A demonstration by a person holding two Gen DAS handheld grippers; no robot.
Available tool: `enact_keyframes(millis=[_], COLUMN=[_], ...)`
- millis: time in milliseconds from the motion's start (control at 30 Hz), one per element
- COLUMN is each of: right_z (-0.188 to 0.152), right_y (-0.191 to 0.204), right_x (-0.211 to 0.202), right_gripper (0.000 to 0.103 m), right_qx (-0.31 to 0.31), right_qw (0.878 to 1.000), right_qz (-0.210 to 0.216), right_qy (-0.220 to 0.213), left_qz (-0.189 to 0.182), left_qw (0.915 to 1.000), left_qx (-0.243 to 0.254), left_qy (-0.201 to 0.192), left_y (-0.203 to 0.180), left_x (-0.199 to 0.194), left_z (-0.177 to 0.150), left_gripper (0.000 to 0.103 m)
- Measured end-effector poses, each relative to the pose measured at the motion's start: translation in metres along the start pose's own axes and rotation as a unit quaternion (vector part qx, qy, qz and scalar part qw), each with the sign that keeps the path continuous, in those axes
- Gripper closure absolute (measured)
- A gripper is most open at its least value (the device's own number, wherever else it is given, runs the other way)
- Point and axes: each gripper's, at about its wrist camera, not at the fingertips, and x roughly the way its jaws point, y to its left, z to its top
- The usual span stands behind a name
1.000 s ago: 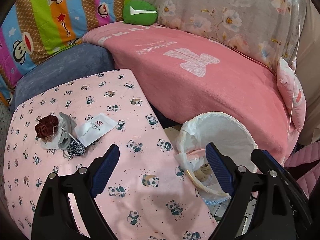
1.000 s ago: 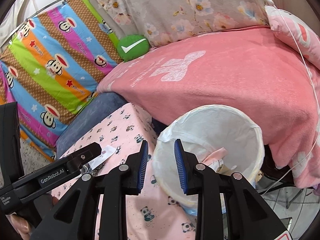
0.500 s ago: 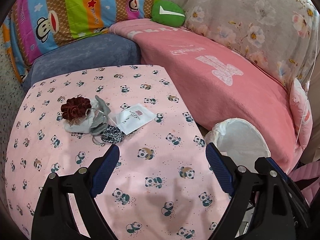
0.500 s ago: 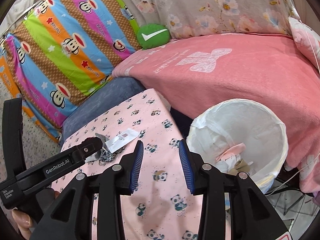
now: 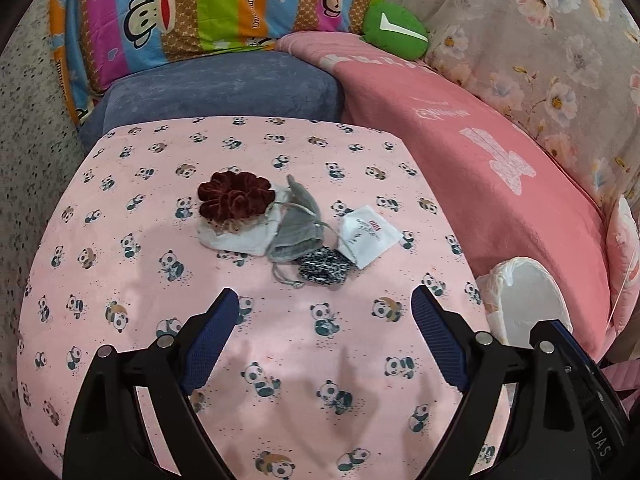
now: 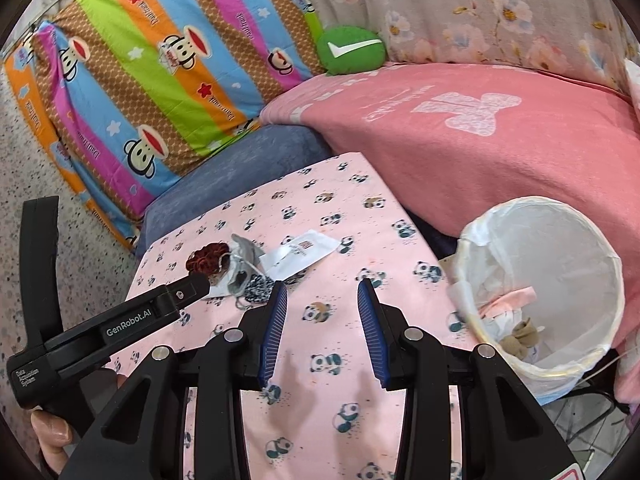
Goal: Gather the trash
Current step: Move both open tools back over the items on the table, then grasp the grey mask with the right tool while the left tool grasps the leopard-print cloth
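A small pile lies mid-table on the pink panda cloth [image 5: 120,360]: a dark red scrunchie [image 5: 236,198] on a white pouch [image 5: 240,240], a grey drawstring pouch [image 5: 298,226], a black-and-white speckled scrunchie [image 5: 324,268] and a white paper packet [image 5: 368,236]. My left gripper [image 5: 324,312] is open and empty, just short of the pile. My right gripper [image 6: 322,304] is open and empty above the table, right of the pile [image 6: 240,268]. A white-lined bin [image 6: 560,240] holding trash stands at the table's right.
A pink blanket covers the sofa [image 5: 480,140] behind and right of the table. A blue cushion [image 5: 220,88], a striped monkey-print cloth [image 5: 200,4] and a green pillow [image 5: 394,30] lie at the back. Speckled floor [image 6: 24,152] is at the left.
Both grippers have swung left, away from the bin and toward the pile. The right gripper's jaws have opened wider. The left gripper stays open.
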Motion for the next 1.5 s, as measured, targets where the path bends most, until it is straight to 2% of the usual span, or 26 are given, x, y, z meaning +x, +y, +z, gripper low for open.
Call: enact_keyframes(millis=[300,533,833,1133,1200,1233,1500], right_z=[-0.003,-0.002,0.012,0.018,0.017,0.018,0.027], right_y=[0.04,0.063,0.089,0.093,0.093,0.092,0.07], right_x=[0.044,0.088,0.156,0.21,0.215,0.214,0.173], right_gripper=[0.064,0.064,0.064,0.065,0.076,0.092,0.093], right_qx=[-0.028,-0.042,-0.05,-0.039,-0.04,-0.039,-0.012], right_qw=[0.999,0.997,0.995,0.991,0.99,0.991,0.995], right_qz=[0.016,0.027,0.04,0.049,0.052,0.053,0.076], right_qy=[0.031,0.057,0.083,0.116,0.121,0.119,0.062], left_qz=[0.038,0.051,0.06,0.061,0.06,0.06,0.048], left_qw=[0.9989,0.9974,0.9969,0.9971,0.9972,0.9972,0.9984], left_qx=[-0.026,-0.047,-0.047,-0.043,-0.04,-0.038,-0.012], left_qy=[0.009,0.018,0.019,0.018,0.02,0.022,0.029], left_y=[0.056,0.087,0.105,0.108,0.106,0.104,0.075], left_x=[0.016,0.031,0.048,0.061,0.064,0.065,0.073], left_z=[0.004,0.011,0.025,0.034,0.034,0.033,0.029], left_gripper=[0.019,0.019,0.019,0.019,0.019,0.019,0.019])
